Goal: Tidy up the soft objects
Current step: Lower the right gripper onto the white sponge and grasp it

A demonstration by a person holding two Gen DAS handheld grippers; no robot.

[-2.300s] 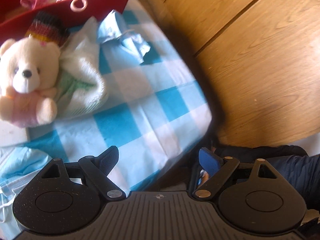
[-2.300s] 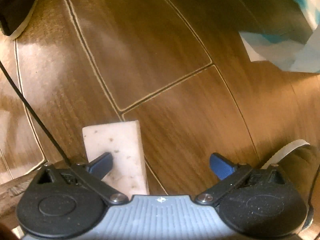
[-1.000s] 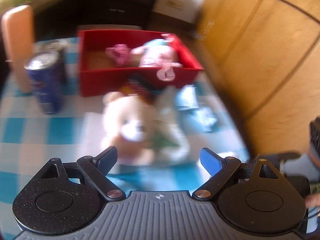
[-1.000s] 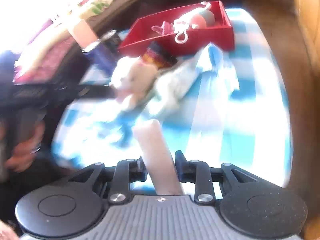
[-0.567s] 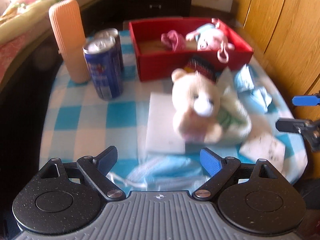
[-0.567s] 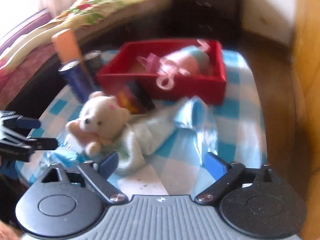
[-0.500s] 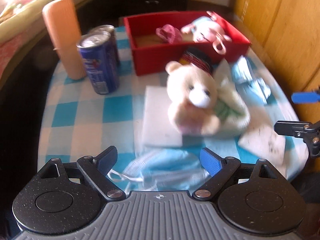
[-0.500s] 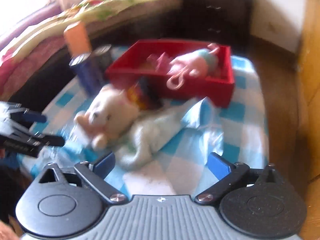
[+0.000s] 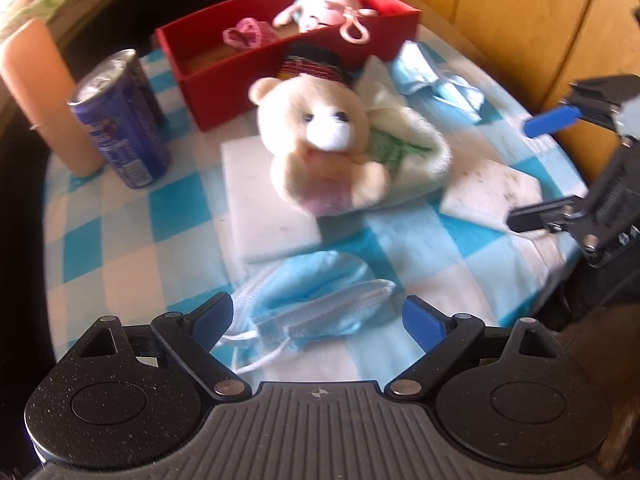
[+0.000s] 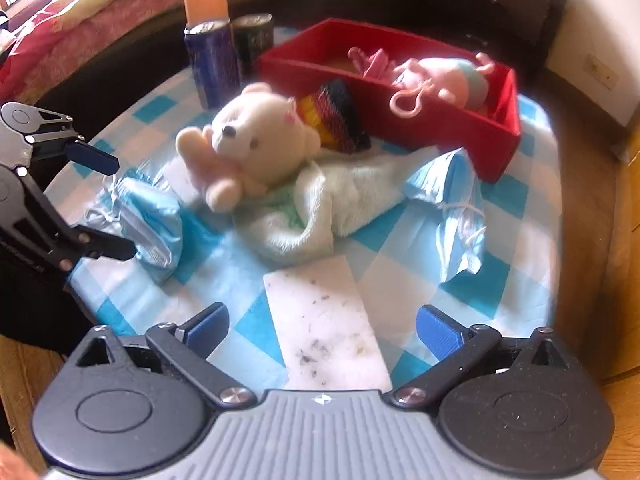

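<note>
Both claws hang spread apart and empty over the near edge of the checked tablecloth [image 9: 120, 216]. The left gripper [image 9: 318, 320] frames a crumpled blue face mask [image 9: 316, 292] lying just ahead at twelve o'clock, and the right gripper [image 10: 322, 330] frames a speckled white sponge [image 10: 328, 328] lying flat between its fingers, untouched. Beyond the mask, in the left view, a clean white sponge [image 9: 260, 216] lies partly under the teddy bear [image 9: 320, 140], which leans on a pale towel [image 9: 412, 152] towards one o'clock. A striped knit hat [image 10: 336, 116] is wedged between the bear and the red box [image 9: 208, 80] farther back, and a second blue mask [image 10: 452, 208] sprawls at two o'clock in the right view, in front of the box's near corner. Inside the box lie a pink plush pig [image 10: 448, 80] with a ring clip and a small pink knitted piece [image 9: 246, 36]. At ten o'clock in the left view stand a blue can [image 9: 120, 120] and an orange cylinder [image 9: 44, 92]. Judging from this, the sorting is barely begun: two soft things are boxed, while bear, towel, hat, both masks and both sponges remain out on the cloth.
</note>
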